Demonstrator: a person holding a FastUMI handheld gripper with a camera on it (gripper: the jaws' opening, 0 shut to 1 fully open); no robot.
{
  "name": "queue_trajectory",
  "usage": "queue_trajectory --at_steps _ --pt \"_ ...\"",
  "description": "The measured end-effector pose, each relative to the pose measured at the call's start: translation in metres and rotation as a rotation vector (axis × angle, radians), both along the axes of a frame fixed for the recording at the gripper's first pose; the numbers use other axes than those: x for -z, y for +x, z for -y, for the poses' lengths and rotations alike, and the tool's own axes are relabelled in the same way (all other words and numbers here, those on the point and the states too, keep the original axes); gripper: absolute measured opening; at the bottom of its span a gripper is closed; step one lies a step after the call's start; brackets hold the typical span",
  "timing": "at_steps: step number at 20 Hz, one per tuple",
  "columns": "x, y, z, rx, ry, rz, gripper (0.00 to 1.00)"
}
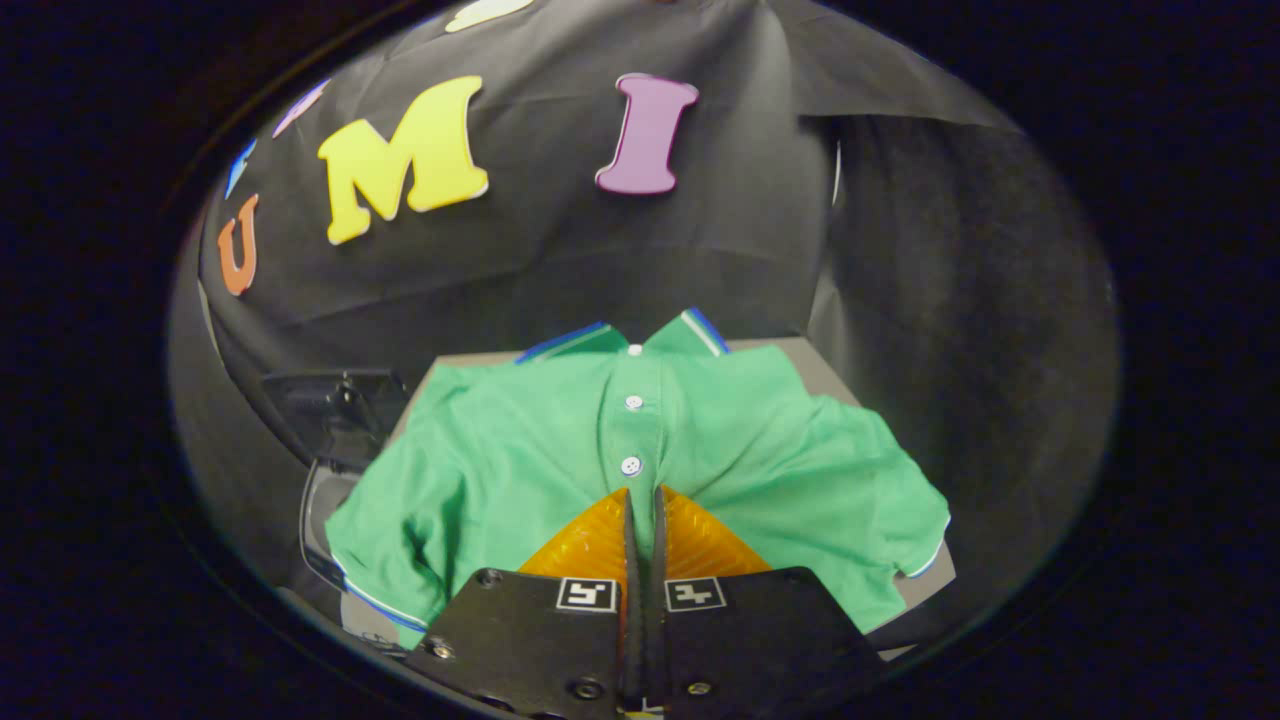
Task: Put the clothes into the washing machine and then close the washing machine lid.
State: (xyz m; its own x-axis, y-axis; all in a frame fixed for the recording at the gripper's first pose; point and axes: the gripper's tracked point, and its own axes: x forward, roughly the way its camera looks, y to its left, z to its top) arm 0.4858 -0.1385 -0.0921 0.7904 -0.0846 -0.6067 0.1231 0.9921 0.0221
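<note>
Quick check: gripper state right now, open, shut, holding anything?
Gripper: fingers nearly together over the green shirt, below its button placket; whether fabric is pinched cannot be told.

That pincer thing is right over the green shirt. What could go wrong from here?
The gripper has its fingers nearly together over the shirt, near the button strip. I can't tell whether any cloth is caught, so a lift might come up empty.

The shirt lies spread wide, and one sleeve hangs over the dark object beside it. Lifted from one point, the sleeves could trail and snag there.
</note>
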Motion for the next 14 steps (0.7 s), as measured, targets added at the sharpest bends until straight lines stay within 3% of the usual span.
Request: queue_trajectory --at_steps 3,7,14 --pt "-0.039 -0.005 -0.019 -0.027 0.045 0.075 0.05" --pt "-0.097 -0.014 -0.058 -0.122 -0.005 0.163 0.05" --pt "-0.170 -0.022 -0.143 -0.255 0.068 0.289 0.05"
